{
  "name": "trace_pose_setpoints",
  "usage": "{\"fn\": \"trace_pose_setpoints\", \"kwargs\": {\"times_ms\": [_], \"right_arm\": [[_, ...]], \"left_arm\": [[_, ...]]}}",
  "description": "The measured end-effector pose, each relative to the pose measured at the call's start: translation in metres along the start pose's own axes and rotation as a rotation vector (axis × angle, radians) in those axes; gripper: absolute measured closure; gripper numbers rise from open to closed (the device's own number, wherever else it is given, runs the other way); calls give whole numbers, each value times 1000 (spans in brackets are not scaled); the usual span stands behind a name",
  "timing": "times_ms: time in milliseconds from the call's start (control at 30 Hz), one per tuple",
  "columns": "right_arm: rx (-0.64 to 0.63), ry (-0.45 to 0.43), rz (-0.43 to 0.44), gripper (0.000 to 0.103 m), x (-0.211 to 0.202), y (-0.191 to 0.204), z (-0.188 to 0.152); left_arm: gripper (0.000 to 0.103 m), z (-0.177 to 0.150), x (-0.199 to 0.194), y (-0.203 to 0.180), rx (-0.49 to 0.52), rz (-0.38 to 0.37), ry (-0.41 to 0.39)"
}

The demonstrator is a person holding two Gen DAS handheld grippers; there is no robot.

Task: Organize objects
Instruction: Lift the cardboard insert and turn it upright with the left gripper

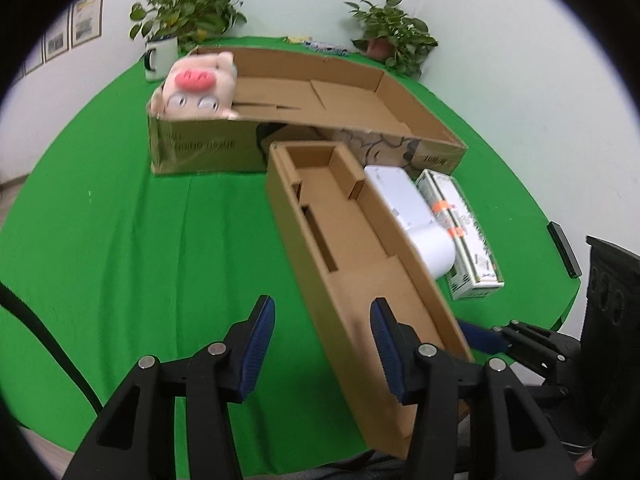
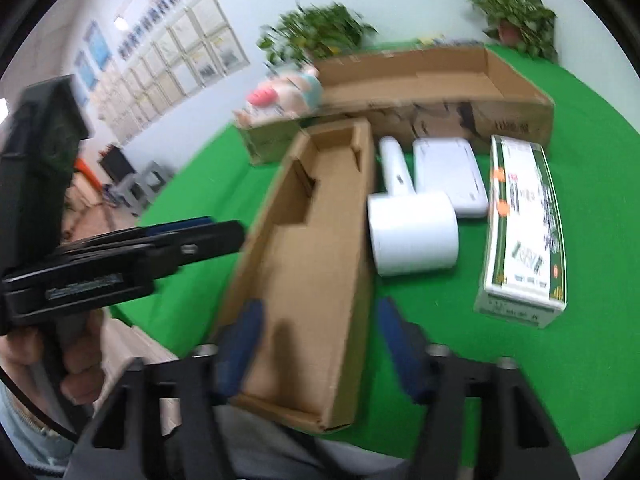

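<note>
A long narrow cardboard box [image 1: 352, 256] lies on the green table, its near end over the front edge; it also shows in the right wrist view [image 2: 312, 264]. A large open cardboard box [image 1: 320, 120] stands behind it with a pink pig plush [image 1: 198, 88] in its left corner. A white handheld device [image 2: 412, 216], a white flat box [image 2: 450, 176] and a green-white carton [image 2: 524, 224] lie right of the narrow box. My left gripper [image 1: 322, 344] is open, its jaws straddling the narrow box's left wall. My right gripper [image 2: 320, 344] is open around the box's near end.
Two potted plants [image 1: 188, 12] [image 1: 394, 36] and a white mug [image 1: 160, 58] stand at the table's far edge. A black phone [image 1: 564, 250] lies at the right edge. A dark chair [image 1: 612, 320] stands to the right.
</note>
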State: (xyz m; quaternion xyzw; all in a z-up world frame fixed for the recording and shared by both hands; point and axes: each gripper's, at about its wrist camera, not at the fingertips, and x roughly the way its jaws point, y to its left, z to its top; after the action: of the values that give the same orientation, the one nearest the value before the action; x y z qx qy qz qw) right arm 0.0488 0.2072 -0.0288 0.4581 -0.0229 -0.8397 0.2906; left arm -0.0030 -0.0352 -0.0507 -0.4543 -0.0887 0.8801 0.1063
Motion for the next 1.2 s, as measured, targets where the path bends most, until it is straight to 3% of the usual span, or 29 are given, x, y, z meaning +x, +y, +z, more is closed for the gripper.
{"fn": "trace_pose_setpoints", "kwargs": {"times_ms": [100,200,333,467,667,800,900,1067,1200], "right_arm": [[-38,8,-10,71,5,15,-2],[-130,-9,58,71,3,49,-1],[-122,-22,-1,65,8,54,2],[-46,18,-51,65,21,37,5],[-10,18,-89,63,22,21,9],[2,10,-73,69,12,18,3],[-26,4,-85,80,8,26,2],[-30,-2,-110,81,8,31,2],[-29,-11,-147,92,7,30,3]], "left_arm": [[54,-8,1,12,-23,-11,17],[54,-14,-3,26,-37,18,7],[55,-12,3,34,-57,-4,11],[78,-6,16,32,-72,-62,47],[81,-21,11,6,-40,-70,101],[82,-22,10,-3,-41,-28,104],[83,-22,12,-4,-50,-22,93],[87,-22,9,-7,-42,8,98],[90,-24,5,-9,-35,32,97]]}}
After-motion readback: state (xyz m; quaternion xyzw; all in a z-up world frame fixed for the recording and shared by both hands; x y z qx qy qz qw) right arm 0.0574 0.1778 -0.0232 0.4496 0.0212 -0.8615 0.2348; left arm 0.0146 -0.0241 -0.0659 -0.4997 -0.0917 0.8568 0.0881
